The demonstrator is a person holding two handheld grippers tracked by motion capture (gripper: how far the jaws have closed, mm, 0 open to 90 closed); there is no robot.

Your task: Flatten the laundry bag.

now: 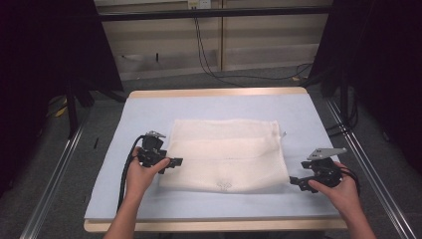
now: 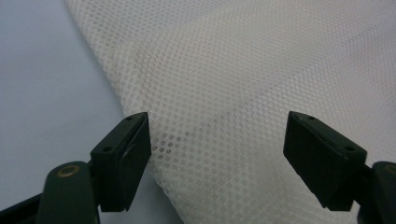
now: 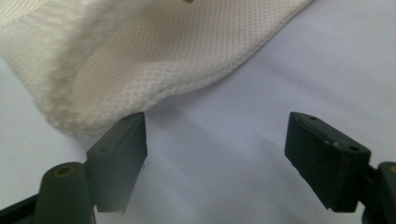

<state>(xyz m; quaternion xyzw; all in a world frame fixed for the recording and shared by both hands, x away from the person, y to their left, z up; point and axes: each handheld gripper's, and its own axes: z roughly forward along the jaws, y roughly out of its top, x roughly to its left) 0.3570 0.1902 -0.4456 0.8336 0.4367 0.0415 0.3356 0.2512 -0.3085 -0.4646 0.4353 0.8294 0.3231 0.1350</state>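
Two grippers frame the work, one at each side of a white mesh bag (image 1: 226, 154) that lies flat on the pale blue mat (image 1: 149, 107) covering the table (image 1: 214, 92). We start at the left: our left hand (image 1: 139, 177) holds the left gripper (image 1: 175, 162) at the bag's left edge, near its near corner. In the left gripper view its jaws stand wide apart, unclenched, with the mesh bag (image 2: 243, 84) spreading between and beyond them; the left jaw sits right at the cloth's edge, where mesh meets the mat (image 2: 42, 84), and neither pad presses on the fabric.

Moving across the middle, we see the bag folded over on itself, with a lighter band along its far side and a small dark mark near its near edge.

At the right, our right hand (image 1: 341, 189) holds the right gripper (image 1: 294, 181) just beside the bag's near right corner. In the right gripper view its jaws are likewise spread and grasp nothing; the rounded, slightly lifted corner of the mesh bag (image 3: 154, 60) lies just ahead of the left jaw, and bare mat (image 3: 280, 84) lies between the jaws.
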